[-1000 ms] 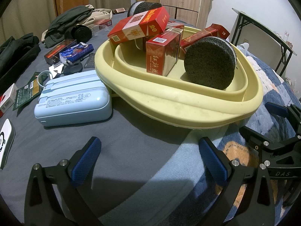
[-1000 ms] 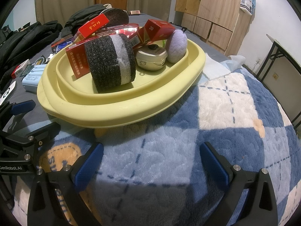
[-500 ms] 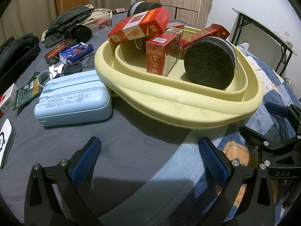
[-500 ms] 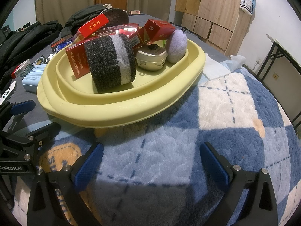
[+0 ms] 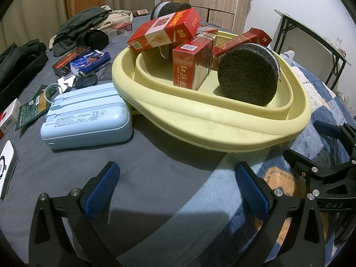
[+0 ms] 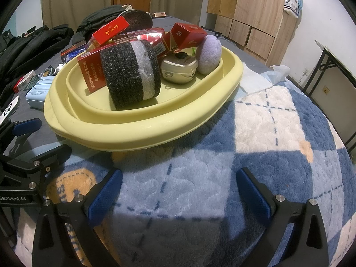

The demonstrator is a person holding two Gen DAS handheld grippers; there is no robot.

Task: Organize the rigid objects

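A pale yellow basin (image 5: 222,124) (image 6: 142,133) sits on the bed. It holds several red cigarette boxes (image 5: 191,66) (image 6: 91,73), a black and white foam puck (image 5: 248,77) (image 6: 131,73), a silver tin (image 6: 179,67) and a lilac puff (image 6: 209,54). A light blue power bank (image 5: 86,116) (image 6: 36,94) lies left of the basin. My left gripper (image 5: 175,184) is open and empty, short of the basin. My right gripper (image 6: 179,191) is open and empty over the blue plaid blanket (image 6: 267,133).
Left of the basin lie a dark red box (image 5: 69,60), a blue wrapper (image 5: 91,59), keys (image 5: 86,81), a green packet (image 5: 31,109) and a white box (image 5: 9,115). Dark clothes (image 5: 84,24) are piled at the back. A folding table (image 5: 311,37) stands right.
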